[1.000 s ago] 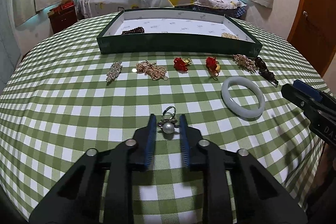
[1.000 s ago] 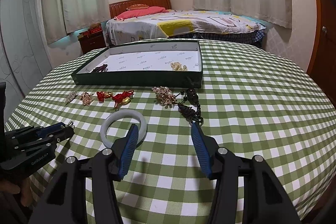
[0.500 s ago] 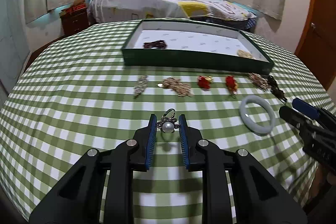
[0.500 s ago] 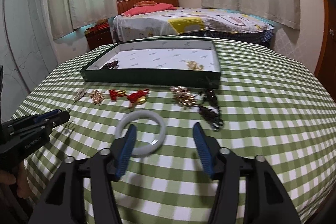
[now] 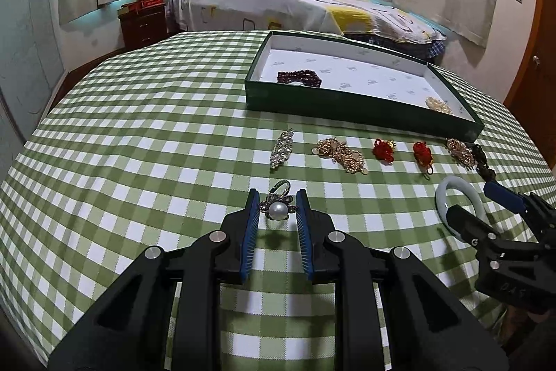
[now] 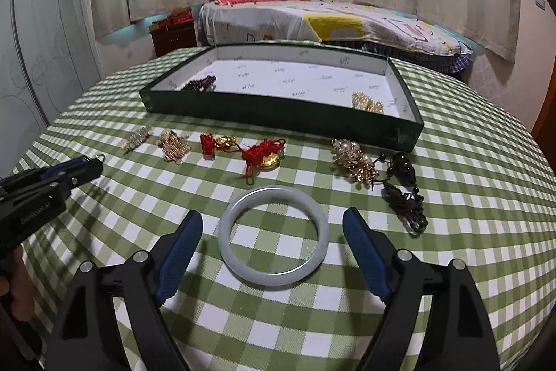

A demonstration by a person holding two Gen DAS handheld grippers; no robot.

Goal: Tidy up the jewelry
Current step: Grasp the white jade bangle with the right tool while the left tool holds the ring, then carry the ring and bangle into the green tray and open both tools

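Observation:
My left gripper is shut on a pearl ring and holds it above the green checked tablecloth. My right gripper is open, its fingers on either side of a white jade bangle that lies on the cloth; the bangle also shows in the left wrist view. A green tray with a white floor stands beyond, holding a dark bead bracelet and a gold piece.
In front of the tray lie a silver brooch, a gold chain, two red knot charms, a gold cluster and dark beads. A bed and nightstand stand behind the round table.
My left gripper has lifted the pearl ring off the cloth and swung left. My right gripper has moved forward to straddle the bangle.

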